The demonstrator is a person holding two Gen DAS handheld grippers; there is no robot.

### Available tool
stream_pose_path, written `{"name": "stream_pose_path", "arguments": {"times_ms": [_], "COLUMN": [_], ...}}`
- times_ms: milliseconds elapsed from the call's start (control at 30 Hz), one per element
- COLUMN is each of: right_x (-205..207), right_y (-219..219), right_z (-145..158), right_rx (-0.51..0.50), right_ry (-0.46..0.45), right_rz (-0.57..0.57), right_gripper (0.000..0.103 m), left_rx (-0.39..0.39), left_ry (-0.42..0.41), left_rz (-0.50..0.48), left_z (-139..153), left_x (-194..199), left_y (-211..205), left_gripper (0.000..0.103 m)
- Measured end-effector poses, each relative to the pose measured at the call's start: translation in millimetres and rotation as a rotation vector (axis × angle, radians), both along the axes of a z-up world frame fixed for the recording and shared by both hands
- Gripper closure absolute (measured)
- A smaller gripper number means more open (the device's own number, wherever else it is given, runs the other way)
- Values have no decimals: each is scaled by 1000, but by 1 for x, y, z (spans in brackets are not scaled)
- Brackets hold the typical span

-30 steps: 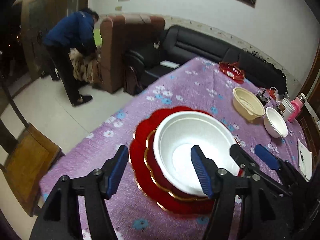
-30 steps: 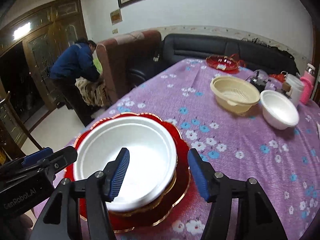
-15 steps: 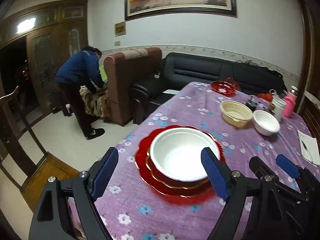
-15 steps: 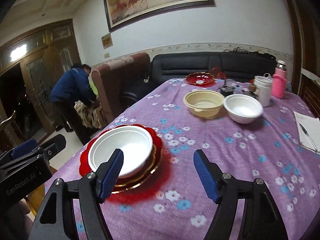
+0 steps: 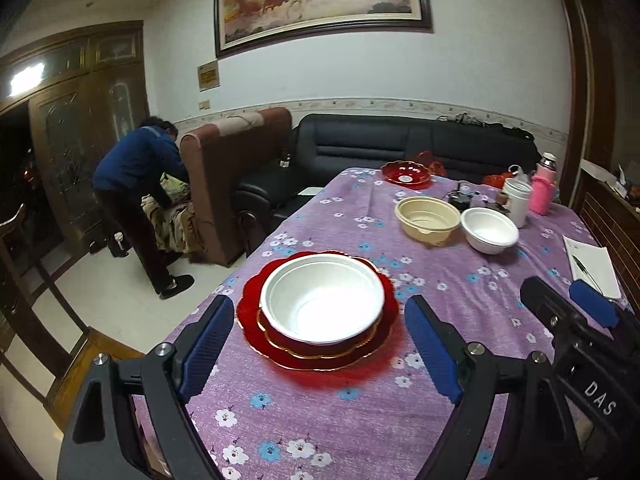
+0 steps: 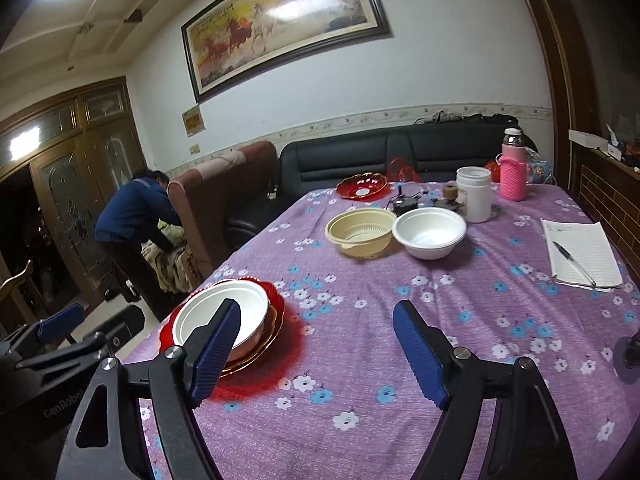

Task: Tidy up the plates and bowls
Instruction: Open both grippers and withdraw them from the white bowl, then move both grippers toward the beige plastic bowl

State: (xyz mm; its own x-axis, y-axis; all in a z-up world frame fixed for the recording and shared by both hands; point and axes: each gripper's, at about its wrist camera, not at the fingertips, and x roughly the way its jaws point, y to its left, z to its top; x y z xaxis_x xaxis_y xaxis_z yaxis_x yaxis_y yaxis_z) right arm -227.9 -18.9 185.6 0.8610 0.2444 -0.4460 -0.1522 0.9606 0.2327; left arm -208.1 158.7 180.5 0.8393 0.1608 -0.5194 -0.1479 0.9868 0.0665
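A white bowl (image 5: 322, 300) sits in a stack of red gold-rimmed plates (image 5: 256, 322) near the table's front left; the bowl (image 6: 200, 314) and plates (image 6: 276, 322) also show in the right wrist view. My left gripper (image 5: 320, 352) is open and empty, held back just short of the stack. My right gripper (image 6: 316, 350) is open and empty, to the right of the stack above the cloth. Farther back stand a cream strainer bowl (image 6: 358, 232), a second white bowl (image 6: 429, 232) and a red dish (image 6: 362, 188).
The table has a purple flowered cloth (image 6: 440, 320). A notepad with a pen (image 6: 580, 254), a white jar (image 6: 474, 194) and a pink bottle (image 6: 513, 172) stand at the back right. A person (image 5: 140, 200) bends by an armchair left of the table. A wooden chair (image 5: 80, 364) stands at the near left corner.
Both grippers have pulled back and up from the bowl and plates. The stack now looks smaller and farther away. The right gripper has swung to the right.
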Motion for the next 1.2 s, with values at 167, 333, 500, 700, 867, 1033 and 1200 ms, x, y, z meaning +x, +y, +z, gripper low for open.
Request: {"name": "stream_pose_path", "arguments": {"times_ms": [167,333,500,700,867,1033,1200], "right_x": [-4,-11,-22,-35,-39,-36,-23], "right_y": [-10,-20,-25,-24,-18,-13,-16], "right_z": [10,27,57,99,134,164,184], "right_rx": [7,6,-10,-42,-73,-105,-115], "right_ry": [-25,-62,-120,-210,-269,-308,-296], "right_rz": [-13,-28,-43,-50,-51,-42,-47], "right_gripper": [20,20,19,14,13,12,10], "left_rx": [15,15,15,29,23,49,70], "left_ry": [-10,-22,-59,-120,-151,-195,-234], "left_rz": [-20,-30,-42,-42,-54,-76,-128], "left_z": [5,12,25,45,61,88,127], "left_x": [-4,-7,-14,-21,-20,-16,-12], "left_y": [-9,-12,-12,-6,1,7,16], "left_gripper": [16,16,16,11,10,10,8]}}
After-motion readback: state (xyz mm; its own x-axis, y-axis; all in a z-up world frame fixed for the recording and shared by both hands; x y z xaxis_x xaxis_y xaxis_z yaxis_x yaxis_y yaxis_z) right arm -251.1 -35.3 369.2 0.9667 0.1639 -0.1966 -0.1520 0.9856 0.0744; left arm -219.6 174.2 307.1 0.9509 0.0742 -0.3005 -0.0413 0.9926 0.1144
